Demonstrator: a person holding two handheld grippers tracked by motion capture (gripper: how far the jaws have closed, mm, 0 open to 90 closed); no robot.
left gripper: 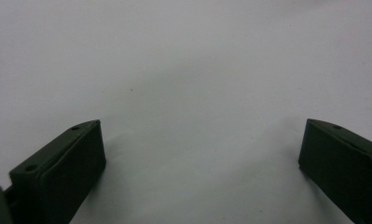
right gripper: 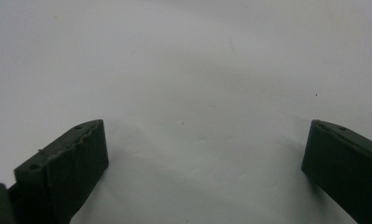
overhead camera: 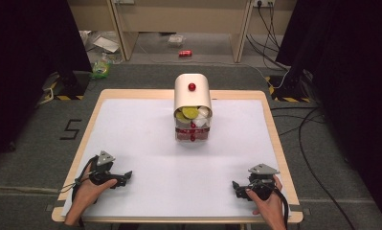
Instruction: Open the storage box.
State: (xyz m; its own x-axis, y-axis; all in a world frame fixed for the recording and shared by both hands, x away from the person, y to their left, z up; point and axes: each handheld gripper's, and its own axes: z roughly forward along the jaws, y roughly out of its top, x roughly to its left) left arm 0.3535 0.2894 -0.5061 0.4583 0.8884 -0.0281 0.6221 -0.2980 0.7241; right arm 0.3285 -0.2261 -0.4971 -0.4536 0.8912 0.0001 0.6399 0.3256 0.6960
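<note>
Grippers: L gripper (overhead camera: pixel 127 176) + R gripper (overhead camera: pixel 235 186), ribbed black jaws spread, empty; smooth white tabletop (overhead camera: pixel 145 139).

Worktop (overhead camera: pixel 131 124): directly before you, your hands at its near edge.
Drawer box (overhead camera: pixel 192 108): on the worktop, far middle, near the back edge.
Box contents: small items sit in its open top drawer.
Left claw (overhead camera: pixel 126 176): your near left corner, on the worktop.
Right claw (overhead camera: pixel 236 187): your near right corner, well apart from the left.
Can (overhead camera: pixel 185 53): on the floor behind the worktop.
</note>
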